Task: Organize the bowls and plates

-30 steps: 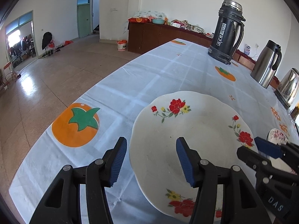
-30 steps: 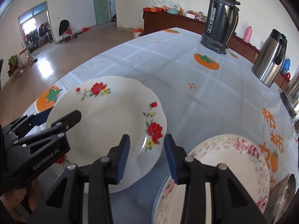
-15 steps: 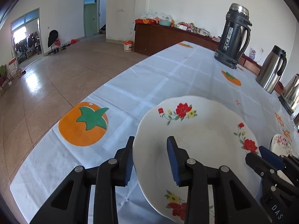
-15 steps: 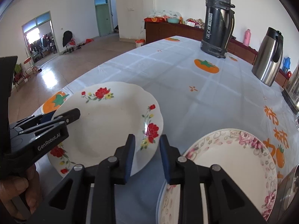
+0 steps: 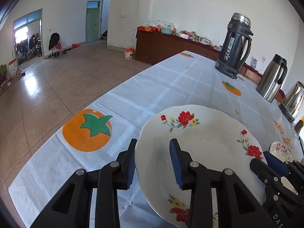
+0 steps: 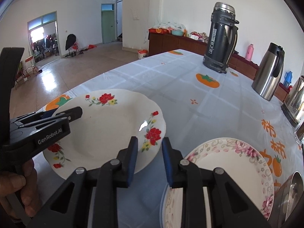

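The main risk is the flowered plate [image 5: 205, 144] slipping. It sits at the near left of the tabletop [image 5: 171, 87], and each side is pinched only at its thin, glazed, sloping rim. On the left, a grip that shallow could let the rim slide out of the pads if that side is raised faster than the other. The plate would then tip and drop back onto the tabletop. Further right, the near right rim is just beside the pink-flowered plate [image 6: 228, 163]. Any swing that way before the flowered plate is high enough would knock china against china. A steel bowl [image 6: 292, 190] at the far right edge narrows the room to set anything down there. I cannot tell whether the flowered plate's base is off the tabletop yet.

The left gripper [image 5: 153, 142] has just been closing, and its jaws now stand partly apart, astride the plate's left rim. One pad is outside against the edge and the other is on the inner slope, so it looks clamped on. The right gripper [image 6: 149, 139] has also just been closing. Its jaws are narrower and straddle the right rim beside the red flower, apparently pinching it, though contact by the outer pad is hard to confirm.
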`<state>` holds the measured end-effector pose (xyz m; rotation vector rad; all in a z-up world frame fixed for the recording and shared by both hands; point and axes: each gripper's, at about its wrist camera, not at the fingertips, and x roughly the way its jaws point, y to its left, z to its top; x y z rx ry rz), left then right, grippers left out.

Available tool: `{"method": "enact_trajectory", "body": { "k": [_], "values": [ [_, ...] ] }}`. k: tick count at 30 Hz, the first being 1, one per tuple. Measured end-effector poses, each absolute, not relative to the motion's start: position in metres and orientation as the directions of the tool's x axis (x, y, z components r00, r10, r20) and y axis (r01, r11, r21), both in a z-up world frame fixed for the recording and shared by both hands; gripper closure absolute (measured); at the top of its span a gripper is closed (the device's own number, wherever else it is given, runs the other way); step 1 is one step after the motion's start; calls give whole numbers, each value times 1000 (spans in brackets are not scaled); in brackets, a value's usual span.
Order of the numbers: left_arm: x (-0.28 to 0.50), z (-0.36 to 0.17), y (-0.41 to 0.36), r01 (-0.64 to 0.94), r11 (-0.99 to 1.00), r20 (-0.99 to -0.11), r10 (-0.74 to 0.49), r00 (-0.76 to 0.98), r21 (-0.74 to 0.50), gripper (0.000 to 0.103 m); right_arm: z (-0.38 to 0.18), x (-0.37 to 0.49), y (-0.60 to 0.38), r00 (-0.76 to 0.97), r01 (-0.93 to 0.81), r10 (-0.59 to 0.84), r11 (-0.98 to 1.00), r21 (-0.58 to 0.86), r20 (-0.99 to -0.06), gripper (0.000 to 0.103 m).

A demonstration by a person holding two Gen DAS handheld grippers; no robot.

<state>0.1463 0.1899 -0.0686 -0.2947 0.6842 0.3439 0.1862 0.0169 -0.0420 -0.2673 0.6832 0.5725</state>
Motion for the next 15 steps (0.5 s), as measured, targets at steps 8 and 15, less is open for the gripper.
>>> {"method": "enact_trajectory", "body": {
  "k": [8,15],
  "values": [
    [139,-61,183,-409,904,-611,253,750,-127,69,-30,174,10,654,-580,442,814,-31,-614,78],
    [133,-57,175,-401,904,-609,236,757,-148,69,-19,164,1,684,-570,442,820,-47,-580,78]
  ]
}}
